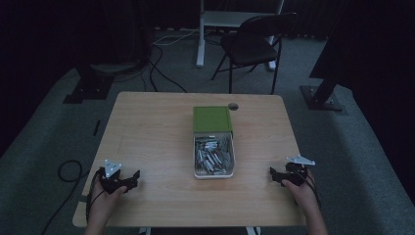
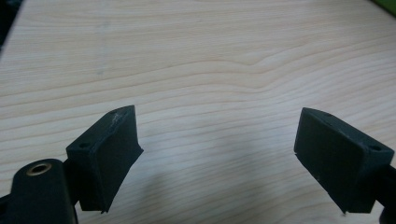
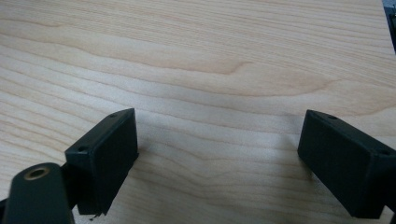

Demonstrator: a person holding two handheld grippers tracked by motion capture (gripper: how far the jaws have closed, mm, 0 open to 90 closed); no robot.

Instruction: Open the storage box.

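Observation:
A white tray [image 1: 196,172] full of several small metal parts [image 1: 213,154] lies mid-table, half slid out of its green sleeve [image 1: 212,119]. My left gripper [image 1: 133,179] rests near the table's front left corner, held by a hand, and points right toward the tray. In the left gripper view its jaws [image 2: 217,154] stand wide apart over bare wood, nothing between them. My right gripper [image 1: 275,175] sits near the front right edge and points left. Seen from the right gripper view, that gripper [image 3: 219,156] is open too, with only tabletop between the pads.
The light wooden table [image 1: 156,137] has a round cable hole [image 1: 233,106] behind the green sleeve. A black folding chair [image 1: 254,44] and a white desk leg [image 1: 200,36] stand beyond the far edge. Cables [image 1: 68,171] lie on the grey carpet at the left.

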